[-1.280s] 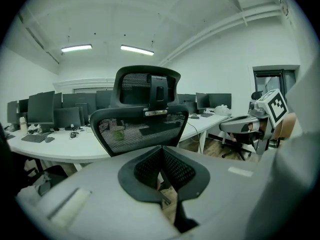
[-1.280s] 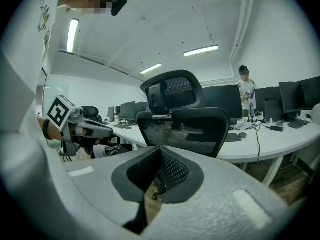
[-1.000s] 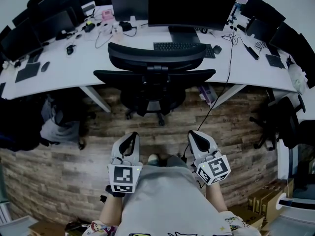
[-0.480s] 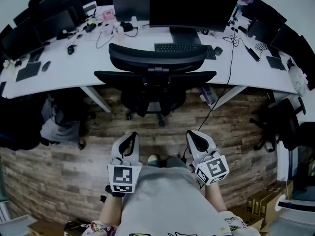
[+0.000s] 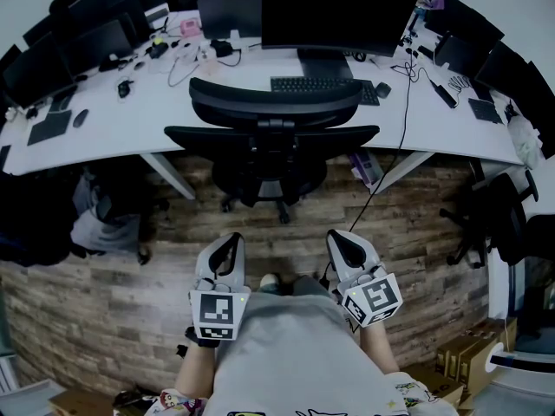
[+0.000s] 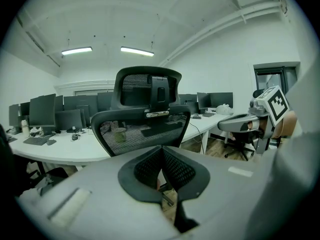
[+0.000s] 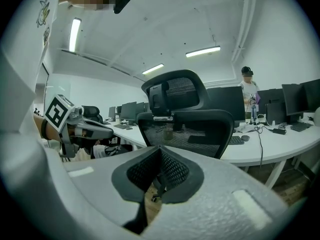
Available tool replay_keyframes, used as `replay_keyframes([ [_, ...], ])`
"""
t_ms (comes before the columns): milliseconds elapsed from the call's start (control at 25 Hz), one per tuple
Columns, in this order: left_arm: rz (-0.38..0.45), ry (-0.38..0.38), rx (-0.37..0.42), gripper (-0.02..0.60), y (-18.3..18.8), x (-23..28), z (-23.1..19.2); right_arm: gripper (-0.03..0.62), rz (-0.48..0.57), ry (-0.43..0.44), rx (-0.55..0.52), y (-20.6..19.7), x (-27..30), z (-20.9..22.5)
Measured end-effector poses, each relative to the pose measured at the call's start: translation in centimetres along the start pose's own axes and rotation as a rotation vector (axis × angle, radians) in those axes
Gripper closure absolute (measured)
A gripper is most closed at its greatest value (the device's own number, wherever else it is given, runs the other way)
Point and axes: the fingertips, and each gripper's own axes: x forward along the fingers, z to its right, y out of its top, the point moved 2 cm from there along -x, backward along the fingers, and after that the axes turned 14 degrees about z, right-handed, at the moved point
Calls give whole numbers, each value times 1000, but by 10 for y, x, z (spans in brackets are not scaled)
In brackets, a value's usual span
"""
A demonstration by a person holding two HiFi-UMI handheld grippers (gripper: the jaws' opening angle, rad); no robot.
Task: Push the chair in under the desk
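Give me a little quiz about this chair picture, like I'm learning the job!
1. The left claw and right claw are: A) open; B) shut on a cup; C) shut, empty.
2. True or false: neither claw touches the chair.
3. Fill in: the keyboard lies on the ___.
Key: 1 C; 2 true; 3 desk.

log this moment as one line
phase: pre-contact | left claw: shut, empty | right claw: shut, empty | chair: untouched, in front of desk
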Motion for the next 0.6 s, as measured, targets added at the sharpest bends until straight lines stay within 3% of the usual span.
replay_keyframes([
  [600, 9, 0, 15, 571, 1, 1, -7, 592, -2, -15, 1, 0, 1, 4],
])
